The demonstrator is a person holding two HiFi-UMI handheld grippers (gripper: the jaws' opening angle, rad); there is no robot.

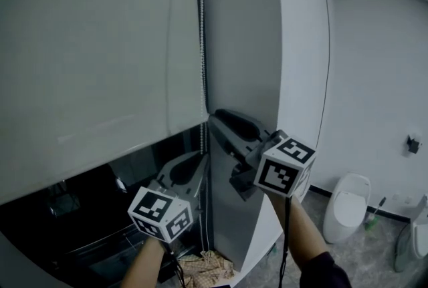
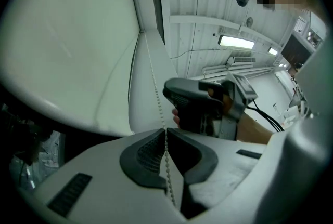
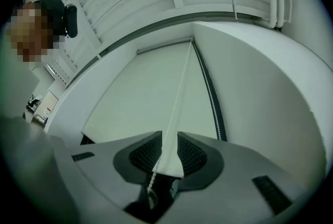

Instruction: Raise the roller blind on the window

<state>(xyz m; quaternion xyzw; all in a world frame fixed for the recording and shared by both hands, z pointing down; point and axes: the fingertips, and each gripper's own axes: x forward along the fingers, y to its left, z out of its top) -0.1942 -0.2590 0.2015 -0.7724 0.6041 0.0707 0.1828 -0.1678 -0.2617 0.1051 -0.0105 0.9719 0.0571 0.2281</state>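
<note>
Grip is everything on this step imo. Left tongs [image 2: 165, 132] are pinched tight on the bead chain [image 2: 156, 98], so that hand owns the pull. Right tongs [image 3: 167, 137] sit higher, at about 2 o'clock from the left ones in the head view. Their jaws are apart, with the chain running through the gap and the pads not pressing on it.

Roller blind [image 1: 100, 46] covers most of the window, with dark glass [image 1: 80, 226] showing only underneath, toward 7 o'clock. My guess is we're mid hand-over-hand with plenty left to raise.

Tips:
- Pull the left hand straight toward 6 o'clock, in line with the chain and not out from the wall, or the beads can skip.
- Clamp the right tongs high on the chain before the left lets go, else the blind might slide back.
</note>
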